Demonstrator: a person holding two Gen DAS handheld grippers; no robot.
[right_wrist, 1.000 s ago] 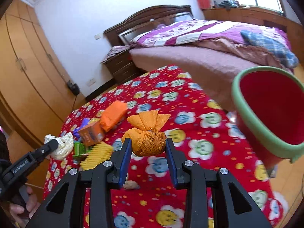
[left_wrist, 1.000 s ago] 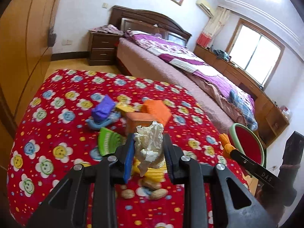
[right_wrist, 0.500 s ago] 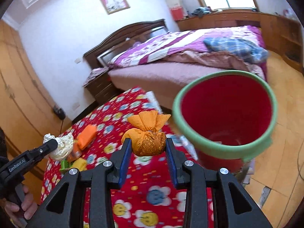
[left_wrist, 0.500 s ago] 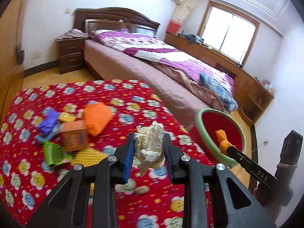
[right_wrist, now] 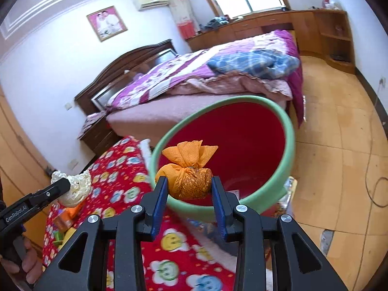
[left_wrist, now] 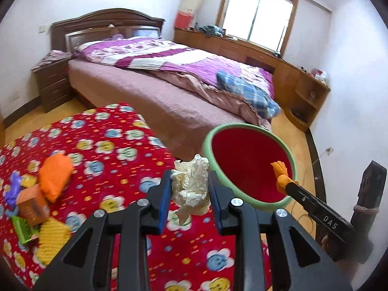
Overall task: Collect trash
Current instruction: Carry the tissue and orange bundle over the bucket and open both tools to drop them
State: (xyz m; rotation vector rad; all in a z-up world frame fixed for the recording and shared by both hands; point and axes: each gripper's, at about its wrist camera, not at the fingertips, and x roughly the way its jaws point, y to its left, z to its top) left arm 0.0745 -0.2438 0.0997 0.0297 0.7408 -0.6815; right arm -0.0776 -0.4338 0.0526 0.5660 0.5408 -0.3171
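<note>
My left gripper (left_wrist: 190, 189) is shut on a crumpled white paper wad (left_wrist: 191, 186), held above the red flowered table cover (left_wrist: 109, 150) just left of the bin. A red bin with a green rim (left_wrist: 249, 167) stands past the table's right edge. My right gripper (right_wrist: 189, 189) is shut on a knotted orange bag (right_wrist: 189, 172), poised over the near rim of the bin (right_wrist: 232, 145). In the left wrist view the right gripper (left_wrist: 282, 181) and the orange bag (left_wrist: 280, 169) hang over the bin's right side. The right wrist view shows the paper wad (right_wrist: 75, 186) at left.
Loose items lie on the table's left: an orange pouch (left_wrist: 54, 177), a small orange box (left_wrist: 32, 205), a yellow ridged piece (left_wrist: 52, 237), green and purple bits. A bed (left_wrist: 169, 77) stands behind, wooden cabinets (left_wrist: 291, 72) along the window wall, tiled floor (right_wrist: 339, 145) to the right.
Both grippers have swung right from over the table's clutter toward the bin, each keeping its load. The bin now fills the centre of the right wrist view.
</note>
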